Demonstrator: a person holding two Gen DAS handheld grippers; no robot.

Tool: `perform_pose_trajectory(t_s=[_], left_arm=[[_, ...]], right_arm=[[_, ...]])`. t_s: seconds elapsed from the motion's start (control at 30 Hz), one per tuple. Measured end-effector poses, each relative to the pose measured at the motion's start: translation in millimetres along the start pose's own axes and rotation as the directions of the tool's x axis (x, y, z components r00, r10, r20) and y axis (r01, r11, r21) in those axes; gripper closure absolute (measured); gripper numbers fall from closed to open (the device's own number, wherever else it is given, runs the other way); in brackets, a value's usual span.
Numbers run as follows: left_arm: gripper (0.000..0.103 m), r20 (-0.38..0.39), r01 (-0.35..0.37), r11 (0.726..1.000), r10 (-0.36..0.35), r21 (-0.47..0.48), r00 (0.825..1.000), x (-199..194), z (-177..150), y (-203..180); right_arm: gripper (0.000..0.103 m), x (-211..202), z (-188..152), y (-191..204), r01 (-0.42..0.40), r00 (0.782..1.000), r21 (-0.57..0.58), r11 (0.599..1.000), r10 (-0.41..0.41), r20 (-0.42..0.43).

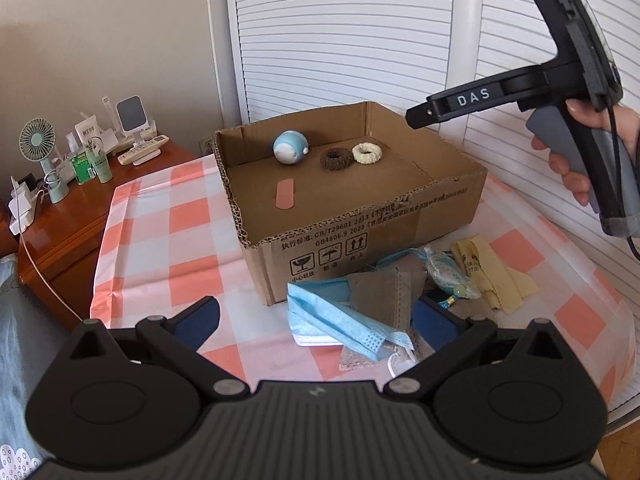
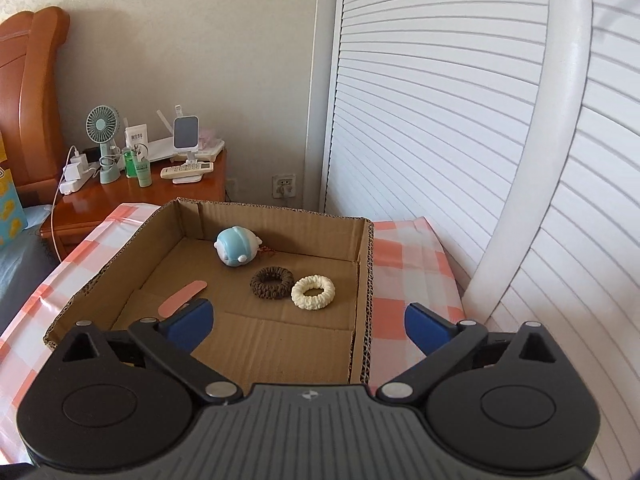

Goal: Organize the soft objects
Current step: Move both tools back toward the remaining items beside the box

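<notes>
An open cardboard box [image 1: 360,228] stands on the checked tablecloth and holds a blue plush ball [image 1: 291,147], a brown scrunchie [image 1: 337,158], a cream scrunchie [image 1: 367,153] and a pink strip [image 1: 285,194]. In front of the box lies a pile: blue face masks [image 1: 340,320], grey cloth [image 1: 384,292], a small patterned pouch [image 1: 448,272] and a yellow cloth [image 1: 492,272]. My left gripper [image 1: 320,320] is open just above the pile. My right gripper [image 2: 308,318] is open and empty above the box [image 2: 260,340], over the near floor, with the plush ball [image 2: 237,247] and scrunchies [image 2: 272,283] ahead.
A wooden nightstand [image 1: 60,216] at the left carries a small fan [image 1: 38,140], bottles, a remote and chargers. White louvred doors [image 1: 340,40] stand behind the table. The tablecloth [image 1: 160,240] covers the table around the box. The right gripper's handle and hand [image 1: 580,152] show at upper right.
</notes>
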State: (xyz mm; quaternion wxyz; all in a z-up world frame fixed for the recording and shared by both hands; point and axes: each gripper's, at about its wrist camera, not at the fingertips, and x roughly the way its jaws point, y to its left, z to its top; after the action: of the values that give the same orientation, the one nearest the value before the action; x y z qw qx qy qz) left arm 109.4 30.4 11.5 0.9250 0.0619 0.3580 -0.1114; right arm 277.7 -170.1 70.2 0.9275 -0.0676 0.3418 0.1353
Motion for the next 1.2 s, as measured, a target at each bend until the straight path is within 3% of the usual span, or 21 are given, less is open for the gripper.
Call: perform_pose_trajectory(t_s=[0.27,0.6,0.9,1.2], left_arm=[[0.001,0.015,-0.042,0.999,0.043,-0.015,0.999,-12.6,-12.7,-8.2],[0.001,-0.024,-0.042,0.999,0.041,-0.032,0.999,-9.7,-28.4,-16.0],[0.001,-0.034,-0.053,0.997,0.051,-0.048,0.998,-10.1,-30.4,-11.0],[0.001,-0.04,-0.027,0.998,0.025,-0.049,0.999,-5.8,-30.9,-13.7]], right_arm=[[0.0,-36.5,-36.0,-4.6,0.045,0.999,0.075,0.996,-0.043,-0.029],[0.0,-26.4,-113.3,0.7,0.13,0.969,0.093,0.987,-0.107,-0.223],[0.0,-3.8,-121.4,15.6,0.151,0.953,0.079,0.985,-0.124,-0.277],[0.0,-34.7,-133.7,-0.9,0.238,0.942,0.105,0.966,-0.203,-0.268]])
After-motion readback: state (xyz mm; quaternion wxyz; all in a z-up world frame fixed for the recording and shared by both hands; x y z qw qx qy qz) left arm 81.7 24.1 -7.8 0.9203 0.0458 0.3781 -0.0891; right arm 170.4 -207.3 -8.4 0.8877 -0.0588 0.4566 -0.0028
